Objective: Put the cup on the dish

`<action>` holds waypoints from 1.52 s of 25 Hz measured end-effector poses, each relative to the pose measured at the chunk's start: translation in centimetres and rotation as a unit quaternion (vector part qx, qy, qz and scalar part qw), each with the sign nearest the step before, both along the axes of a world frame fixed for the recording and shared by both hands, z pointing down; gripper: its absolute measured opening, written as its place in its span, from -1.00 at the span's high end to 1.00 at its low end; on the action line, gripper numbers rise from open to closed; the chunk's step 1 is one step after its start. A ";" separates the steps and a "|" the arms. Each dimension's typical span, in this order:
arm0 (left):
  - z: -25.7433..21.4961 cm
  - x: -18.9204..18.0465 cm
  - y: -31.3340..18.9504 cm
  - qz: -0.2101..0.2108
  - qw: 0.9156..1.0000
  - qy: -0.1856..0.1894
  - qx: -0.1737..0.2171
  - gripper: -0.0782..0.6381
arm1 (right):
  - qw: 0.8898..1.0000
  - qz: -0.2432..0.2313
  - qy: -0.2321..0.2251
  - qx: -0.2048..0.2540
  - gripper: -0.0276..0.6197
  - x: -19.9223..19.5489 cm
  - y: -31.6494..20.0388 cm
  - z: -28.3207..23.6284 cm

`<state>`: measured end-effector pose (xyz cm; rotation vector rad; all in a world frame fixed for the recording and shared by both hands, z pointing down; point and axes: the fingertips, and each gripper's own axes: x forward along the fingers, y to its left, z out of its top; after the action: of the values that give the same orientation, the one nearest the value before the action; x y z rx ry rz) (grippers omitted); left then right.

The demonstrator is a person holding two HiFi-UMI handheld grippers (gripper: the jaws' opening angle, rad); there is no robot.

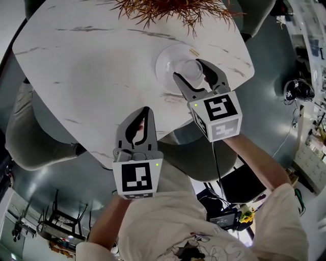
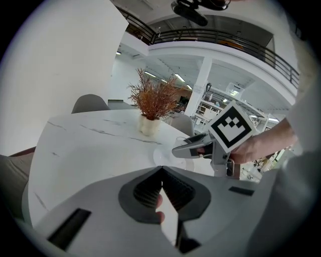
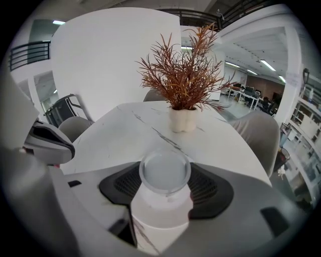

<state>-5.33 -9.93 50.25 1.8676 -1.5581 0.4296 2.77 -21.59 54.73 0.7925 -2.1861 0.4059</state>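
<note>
At the lower left of centre in the head view, the left hand-held gripper (image 1: 146, 113) hangs over the near edge of the white, grey-veined desk (image 1: 91, 66), its tips pointing up the frame. In the left gripper view its two jaws meet at the tips, pressed together with nothing of the scene's objects between them; a narrow gap remains lower down behind the tips. It stands well apart from the dish. A grey chair (image 1: 30, 132) is at the left of the head view, partly under the desk edge. Moving right, the clear round dish (image 1: 168, 57) lies flat on the desk, upper centre of the frame, just below the dried reddish plant (image 1: 168, 10) at the top edge. The cup (image 1: 192, 69), clear and upright, shows within the dish's lower right portion; whether its base rests on the dish or is held just above it cannot be confirmed. The right hand-held gripper (image 1: 187, 68) reaches in from the lower right with one jaw on each side of the cup. In the right gripper view the ribbed pads (image 3: 205, 185) bear against the cup's sides, pinching it, with the cup's open rim facing the camera. Beyond it stands the plant's white pot (image 3: 182, 120), well apart from the cup.
</note>
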 end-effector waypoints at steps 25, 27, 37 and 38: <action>-8.7 -2.1 2.3 0.018 0.999 0.008 0.044 0.76 | 0.995 0.096 -0.016 0.025 0.08 1.7 0.2 -8.4; -9.5 -2.1 2.9 0.019 0.999 0.014 0.041 0.76 | 0.995 0.102 -0.017 0.012 0.08 1.9 0.9 -9.3; -13.6 -1.7 4.5 0.050 0.997 0.031 0.059 0.76 | 0.990 0.134 -0.042 -0.022 0.08 2.6 4.1 -12.7; -14.1 -1.9 4.5 0.052 0.996 0.033 0.062 0.76 | 0.989 0.136 -0.044 -0.024 0.08 2.4 4.3 -13.0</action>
<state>-7.22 -5.44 36.13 2.0440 -1.4790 0.3196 5.20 -17.26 41.71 1.0684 -2.1447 0.6385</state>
